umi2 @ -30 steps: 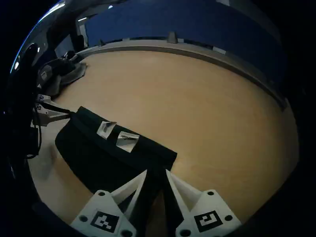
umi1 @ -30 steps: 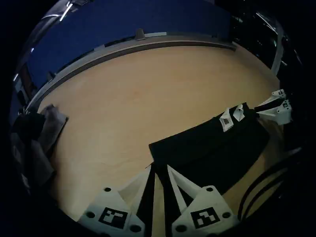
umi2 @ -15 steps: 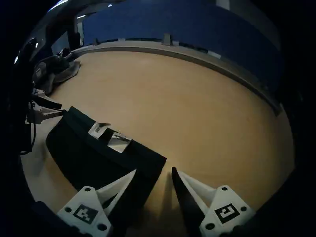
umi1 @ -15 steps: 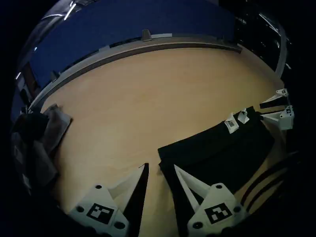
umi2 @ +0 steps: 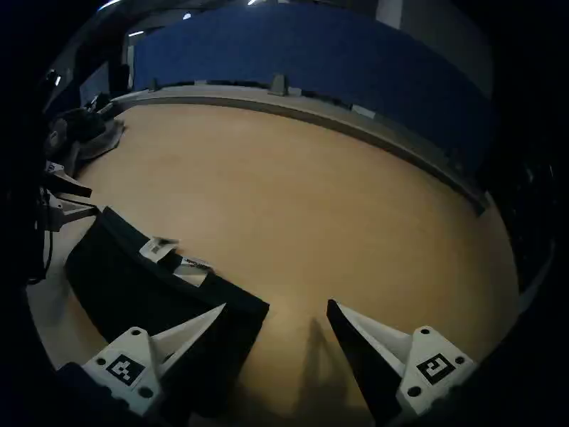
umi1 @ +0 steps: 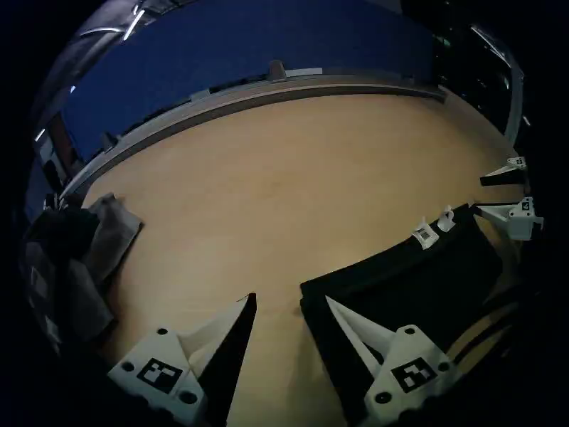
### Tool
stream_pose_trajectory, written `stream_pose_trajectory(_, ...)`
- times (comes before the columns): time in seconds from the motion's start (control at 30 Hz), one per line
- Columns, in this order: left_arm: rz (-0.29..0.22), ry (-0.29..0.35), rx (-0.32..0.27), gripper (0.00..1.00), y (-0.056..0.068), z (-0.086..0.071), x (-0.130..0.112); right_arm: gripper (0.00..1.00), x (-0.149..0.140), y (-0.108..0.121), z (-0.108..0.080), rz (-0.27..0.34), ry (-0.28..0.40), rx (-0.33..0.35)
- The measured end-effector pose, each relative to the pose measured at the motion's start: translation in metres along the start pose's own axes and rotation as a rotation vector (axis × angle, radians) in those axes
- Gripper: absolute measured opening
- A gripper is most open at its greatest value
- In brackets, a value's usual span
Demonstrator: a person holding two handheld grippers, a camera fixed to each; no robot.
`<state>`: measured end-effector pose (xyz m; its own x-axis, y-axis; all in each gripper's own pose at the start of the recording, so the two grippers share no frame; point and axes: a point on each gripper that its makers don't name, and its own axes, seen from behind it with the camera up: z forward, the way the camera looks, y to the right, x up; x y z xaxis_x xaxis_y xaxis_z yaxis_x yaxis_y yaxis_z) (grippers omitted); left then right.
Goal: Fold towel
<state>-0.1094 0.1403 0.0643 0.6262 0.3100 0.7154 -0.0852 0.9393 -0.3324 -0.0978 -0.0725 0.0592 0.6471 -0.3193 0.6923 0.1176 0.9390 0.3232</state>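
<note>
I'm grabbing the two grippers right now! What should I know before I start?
Left gripper: open, holding nothing, at one end of the towel.
Right gripper: open, holding nothing, at the towel's other end.
Things: the dark towel lies flat on the wooden table, with white tags along its far edge. A pile of grey cloths sits off to the side.
Done: the towel looks folded at least once; layers show at its edge.
Left: probably grip the ends and fold it smaller, if wanted.
</note>
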Motion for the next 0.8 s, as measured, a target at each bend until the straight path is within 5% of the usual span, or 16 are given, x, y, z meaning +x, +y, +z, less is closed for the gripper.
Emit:
stream_pose_trajectory(0.5, -0.039, 0.011, -0.016, 0.85, -0.004, -0.015, -0.002, 1.0, 0.011, 0.003, -0.015, 0.018, 0.043, 0.002)
stream_pose_trajectory(0.8, -0.06, 0.02, -0.027, 0.9, -0.001, -0.035, -0.01, 1.0, -0.006, -0.016, -0.035, 0.024, 0.033, 0.057)
